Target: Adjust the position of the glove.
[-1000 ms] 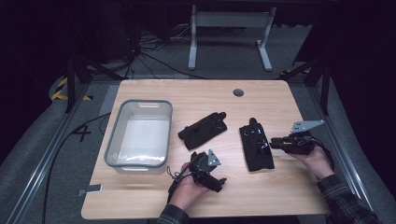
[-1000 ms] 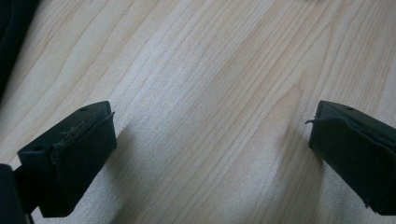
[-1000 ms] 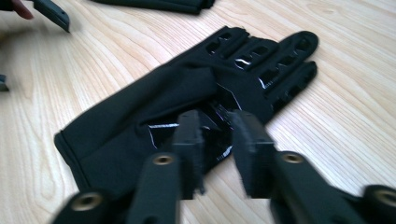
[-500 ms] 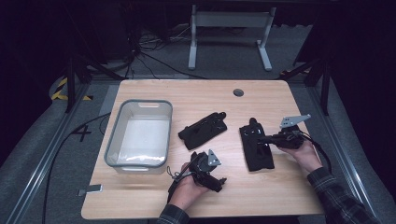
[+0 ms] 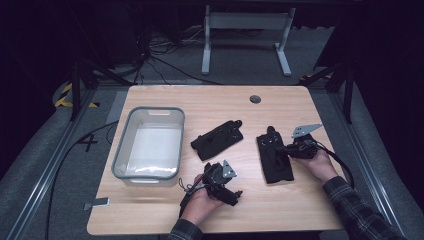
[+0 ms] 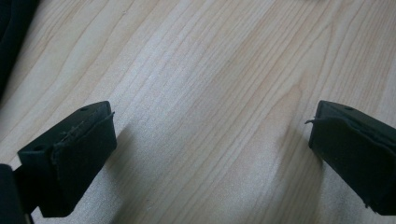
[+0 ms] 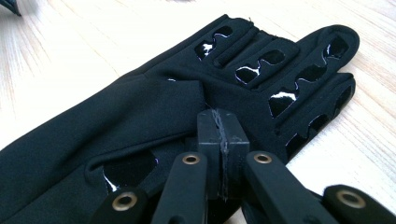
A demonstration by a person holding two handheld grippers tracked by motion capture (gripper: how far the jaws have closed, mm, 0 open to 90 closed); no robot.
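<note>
The right claw (image 7: 219, 140) is pressed together, its jaws having just closed, pinching a fold of the glove (image 7: 154, 107) that lies flat at the desk's (image 5: 300, 210) right. The left claw (image 6: 210, 154) is spread over bare desk, near and left of that glove.

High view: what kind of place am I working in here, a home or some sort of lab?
Probably a lab or a recording workspace, not a home. A bare wooden table stands on grey carpet with loose cables trailing behind it, metal rails run along the floor, and the surroundings are dark.
</note>
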